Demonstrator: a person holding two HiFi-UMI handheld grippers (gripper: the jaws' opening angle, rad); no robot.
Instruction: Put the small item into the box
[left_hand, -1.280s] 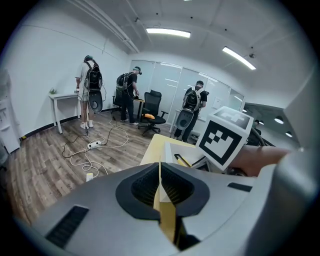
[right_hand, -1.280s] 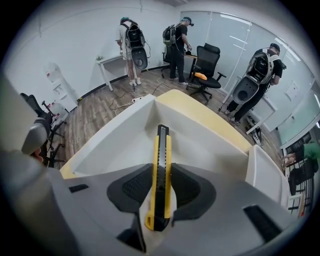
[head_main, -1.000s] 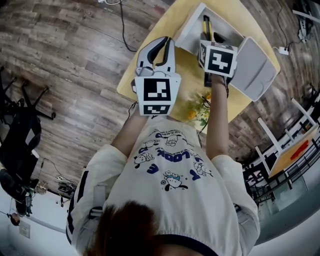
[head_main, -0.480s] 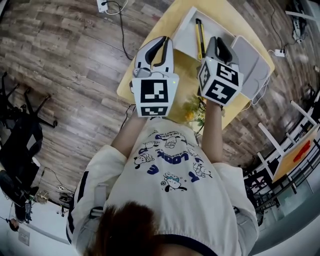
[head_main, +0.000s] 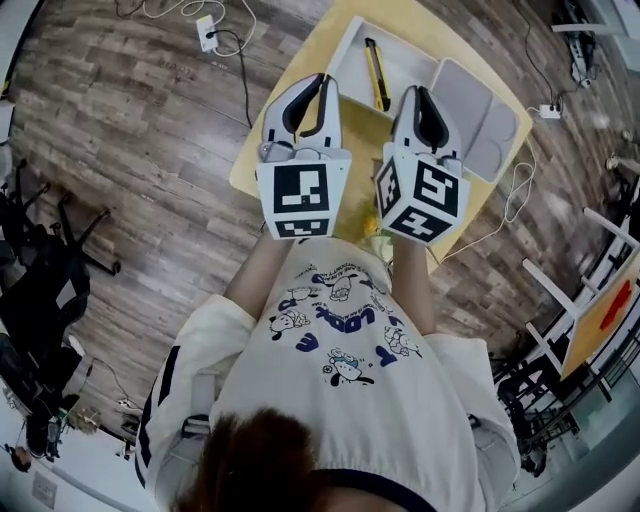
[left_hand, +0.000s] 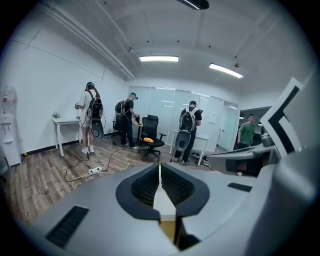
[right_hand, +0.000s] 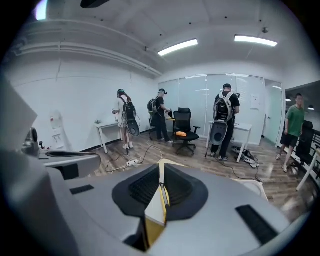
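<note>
A white box (head_main: 405, 55) lies open on the yellow table (head_main: 365, 135), its lid (head_main: 470, 110) folded out to the right. Inside it lies a yellow and black utility knife (head_main: 377, 72). Both grippers are held high over the table's near side, close to the head camera. My left gripper (head_main: 322, 84) (left_hand: 160, 167) is shut and empty. My right gripper (head_main: 418, 96) (right_hand: 161, 169) has just been closing and now stands shut with nothing between its pads. Through its slit the knife (right_hand: 163, 197) shows far below.
A power strip (head_main: 208, 30) with cables lies on the wood floor beyond the table. A white cable (head_main: 512, 195) hangs off the table's right side. A black chair (head_main: 40, 270) stands at the left. Several people (left_hand: 91, 117) and an office chair (left_hand: 150, 136) are across the room.
Both grippers have risen towards the head camera. The right one has left the box, drawn back towards the person and shut. The knife stays in the box.
</note>
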